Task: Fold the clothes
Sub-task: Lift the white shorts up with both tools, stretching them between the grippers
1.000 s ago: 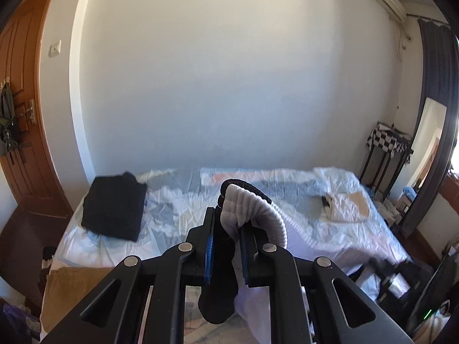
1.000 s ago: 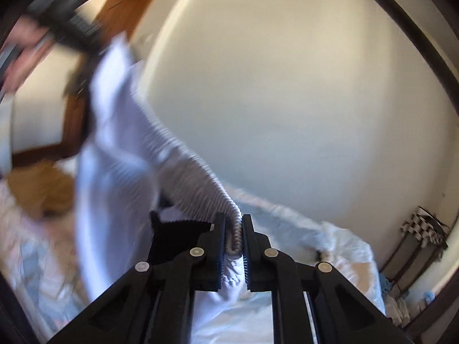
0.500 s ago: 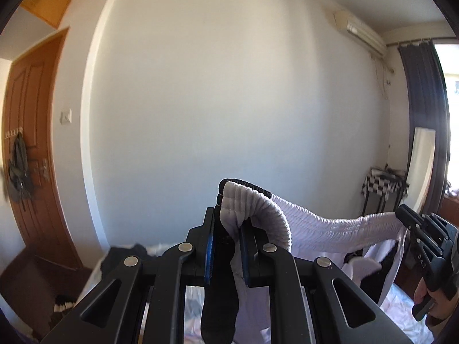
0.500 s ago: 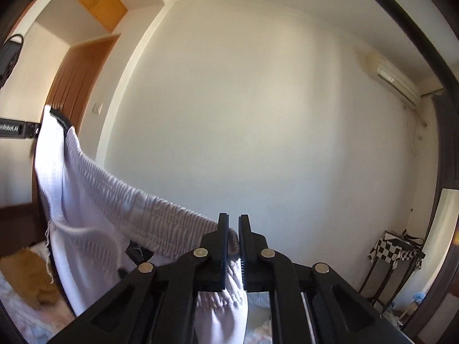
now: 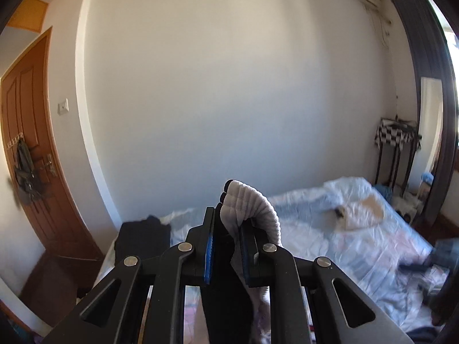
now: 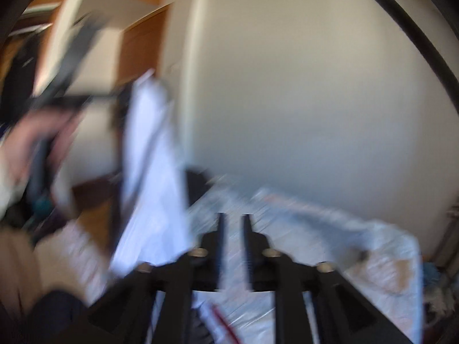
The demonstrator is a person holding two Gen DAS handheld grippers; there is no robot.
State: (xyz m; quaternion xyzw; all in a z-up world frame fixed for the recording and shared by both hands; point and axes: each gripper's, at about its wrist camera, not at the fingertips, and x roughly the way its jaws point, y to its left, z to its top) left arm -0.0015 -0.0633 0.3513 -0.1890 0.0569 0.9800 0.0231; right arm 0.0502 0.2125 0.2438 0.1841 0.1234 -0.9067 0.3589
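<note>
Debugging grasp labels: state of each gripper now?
Left gripper: shut on white ribbed-waistband garment.
Right gripper: open, jaws just opened, nothing between them.

A wide bed (image 5: 330, 238) covered by a crumpled pale blue-and-white sheet carries the clothes. A folded black garment (image 5: 142, 238) lies at its near left corner. A folded cream and white garment (image 5: 363, 213) lies toward its far right side, possibly with something dark tucked against it.
</note>
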